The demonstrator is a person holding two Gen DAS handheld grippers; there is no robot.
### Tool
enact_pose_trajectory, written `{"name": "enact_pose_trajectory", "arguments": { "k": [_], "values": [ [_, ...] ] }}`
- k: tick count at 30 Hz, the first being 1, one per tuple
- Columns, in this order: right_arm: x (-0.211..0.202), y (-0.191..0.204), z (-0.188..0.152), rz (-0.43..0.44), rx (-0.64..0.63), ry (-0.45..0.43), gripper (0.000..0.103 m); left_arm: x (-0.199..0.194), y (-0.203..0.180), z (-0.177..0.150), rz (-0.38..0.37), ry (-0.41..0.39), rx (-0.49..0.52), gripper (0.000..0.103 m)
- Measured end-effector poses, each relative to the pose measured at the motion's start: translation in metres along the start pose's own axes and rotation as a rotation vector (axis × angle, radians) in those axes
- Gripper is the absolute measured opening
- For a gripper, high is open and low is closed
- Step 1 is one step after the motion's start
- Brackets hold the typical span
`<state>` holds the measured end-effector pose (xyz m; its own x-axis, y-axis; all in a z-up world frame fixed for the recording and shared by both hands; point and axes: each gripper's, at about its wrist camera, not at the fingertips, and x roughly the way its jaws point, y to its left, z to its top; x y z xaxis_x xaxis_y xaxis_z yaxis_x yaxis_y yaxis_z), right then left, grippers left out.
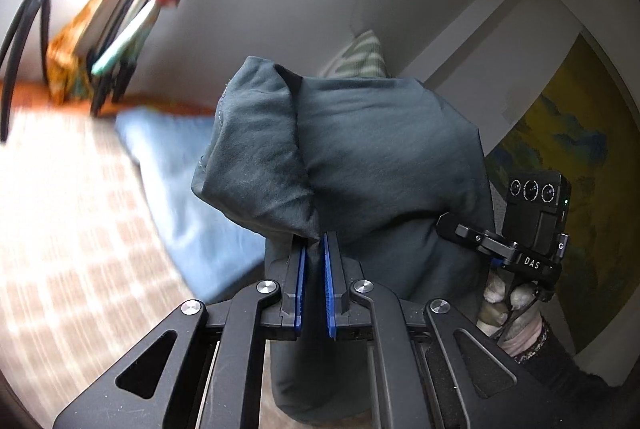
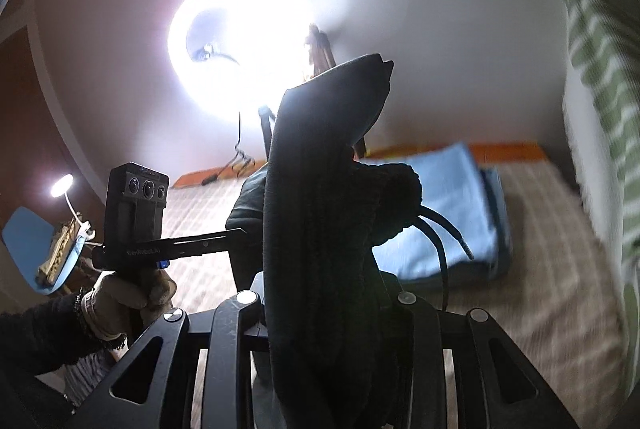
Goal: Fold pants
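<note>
At frame centre the left tool (image 1: pixel 314 245) pinches the dark teal pants (image 1: pixel 360 149) bunched above a light blue blanket (image 1: pixel 176 165), while the right tool (image 2: pixel 320 285) is draped in them, its grip impossible to tell

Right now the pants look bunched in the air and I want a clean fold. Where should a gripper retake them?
Probably at the stitched hem edge of the dark pants, approached from the left: it hangs free, while the left gripper pinches only a bunched fold.
</note>
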<state>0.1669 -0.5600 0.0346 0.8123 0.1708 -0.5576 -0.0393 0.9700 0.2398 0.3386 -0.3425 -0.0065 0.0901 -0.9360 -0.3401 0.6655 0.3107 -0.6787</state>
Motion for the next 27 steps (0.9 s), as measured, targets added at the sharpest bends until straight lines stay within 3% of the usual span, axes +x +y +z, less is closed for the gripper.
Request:
{"name": "enact_pose_trajectory", "arguments": {
  "k": [8,14,21,27],
  "values": [
    [0.039,-0.027,0.052,0.015,-0.007,-0.037,0.032,0.026,0.018,0.059,0.034,-0.033,0.053,0.006],
    [0.083,-0.059,0.074,0.037,0.001,-0.007,0.032,0.051,0.037,0.081,0.069,-0.026,0.071,0.006],
    [0.138,-0.100,0.073,0.007,0.029,0.096,0.032,0.083,0.078,0.085,0.124,-0.001,0.017,0.006],
    [0.156,-0.130,0.060,-0.051,0.076,0.153,0.032,0.094,0.097,0.079,0.213,0.017,0.014,0.006]
  ]
}}
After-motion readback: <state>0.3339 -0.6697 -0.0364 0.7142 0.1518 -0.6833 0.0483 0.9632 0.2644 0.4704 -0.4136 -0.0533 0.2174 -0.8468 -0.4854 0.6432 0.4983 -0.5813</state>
